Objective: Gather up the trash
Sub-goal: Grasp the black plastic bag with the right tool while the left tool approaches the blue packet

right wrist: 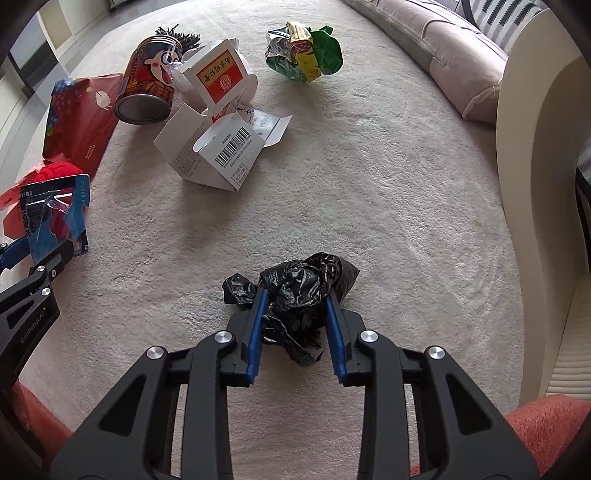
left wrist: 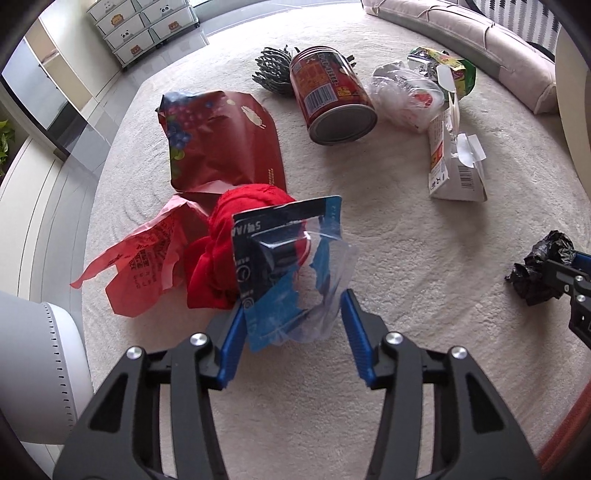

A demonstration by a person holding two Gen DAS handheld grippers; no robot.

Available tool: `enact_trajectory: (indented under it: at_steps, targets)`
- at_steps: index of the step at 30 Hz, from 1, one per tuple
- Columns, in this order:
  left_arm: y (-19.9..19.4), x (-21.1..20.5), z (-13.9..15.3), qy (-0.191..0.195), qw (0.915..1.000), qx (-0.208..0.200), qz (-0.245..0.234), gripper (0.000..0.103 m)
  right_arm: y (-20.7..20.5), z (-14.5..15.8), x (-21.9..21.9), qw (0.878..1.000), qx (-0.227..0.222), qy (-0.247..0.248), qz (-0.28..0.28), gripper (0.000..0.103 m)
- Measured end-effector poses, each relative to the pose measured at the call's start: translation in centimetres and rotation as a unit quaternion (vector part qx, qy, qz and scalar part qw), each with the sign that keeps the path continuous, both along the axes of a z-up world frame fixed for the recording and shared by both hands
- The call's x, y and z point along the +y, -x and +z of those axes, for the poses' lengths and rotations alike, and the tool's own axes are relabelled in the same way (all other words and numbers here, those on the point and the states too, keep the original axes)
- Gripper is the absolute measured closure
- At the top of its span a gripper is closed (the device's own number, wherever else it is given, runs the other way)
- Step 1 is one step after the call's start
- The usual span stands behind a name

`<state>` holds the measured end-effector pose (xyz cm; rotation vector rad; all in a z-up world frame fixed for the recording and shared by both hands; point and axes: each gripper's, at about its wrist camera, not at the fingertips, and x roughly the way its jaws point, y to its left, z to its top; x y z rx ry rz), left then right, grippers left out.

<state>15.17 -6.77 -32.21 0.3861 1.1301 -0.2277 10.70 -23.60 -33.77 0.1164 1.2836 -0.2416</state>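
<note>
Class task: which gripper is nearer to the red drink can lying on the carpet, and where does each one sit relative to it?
Left. The left gripper, around a blue battery pack, sits just short of the red can. The right gripper, around a black bag, sits further back and off to the can's right.

A cream carpet (left wrist: pixel 424 258) covers the floor, reaching grey glossy tiles (left wrist: pixel 103 122) along its far left edge. Beyond the tiles stands a white drawer unit (left wrist: pixel 144 29) with small animal faces on its fronts. A pale pink sofa (left wrist: pixel 480 40) runs along the carpet's far right edge. A white rounded appliance (left wrist: pixel 40 369) sits at the near left edge. A cream curved furniture edge (right wrist: pixel 532 177) rises on the right, and an orange-red textured surface (right wrist: pixel 546 424) shows at the near corners
</note>
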Motion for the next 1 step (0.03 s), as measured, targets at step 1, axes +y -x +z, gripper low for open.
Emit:
enact_trajectory:
  at_steps: [1]
  targets:
    - [0.00, 0.14, 0.10, 0.000, 1.0000, -0.001, 0.001, 0.053, -0.08, 0.03, -0.10, 1.000, 0.000, -0.001, 0.000, 0.078]
